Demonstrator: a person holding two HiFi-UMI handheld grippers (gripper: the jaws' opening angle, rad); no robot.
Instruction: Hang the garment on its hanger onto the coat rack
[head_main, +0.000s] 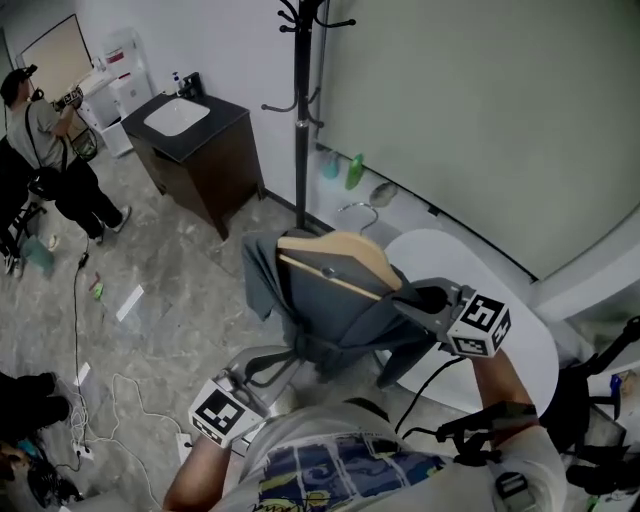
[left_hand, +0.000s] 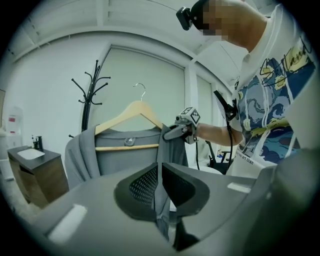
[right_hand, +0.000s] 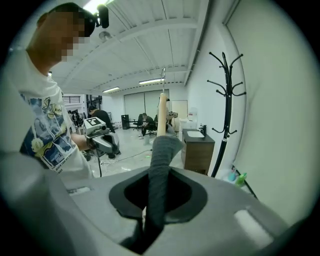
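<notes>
The grey garment (head_main: 340, 300) hangs on a wooden hanger (head_main: 335, 255) that is held in the air in front of the person, above the near edge of a white rounded desk (head_main: 520, 340). The metal hook (head_main: 360, 212) of the hanger points to the far side and is not on any peg.

The right tool (head_main: 410, 298) is clamped on the right shoulder of the garment, where the cloth covers the end of the hanger. In the right gripper view the grey cloth passes between its jaws and they press on it. The left tool (head_main: 290, 355) holds the garment lower down, at the near left. In the left gripper view its jaws are together on a thin fold of the cloth.

The black coat rack (head_main: 301, 120) stands farther away, by the pale wall, and its pole rises just behind the hanger in the head view. Its curved pegs are high up and well apart from the hook. At the foot of the wall, just right of the pole, stand a green bottle (head_main: 354, 170) and a bluish bottle (head_main: 330, 165).

To the far left is a dark cabinet (head_main: 215, 165) with a white sink (head_main: 176, 115) set in its top. Some small dark things stand at the far edge of the top; I cannot tell what they are. Farther left another person (head_main: 50, 150) stands on the grey floor, and cables (head_main: 80, 330) lie on the floor at the near left.
</notes>
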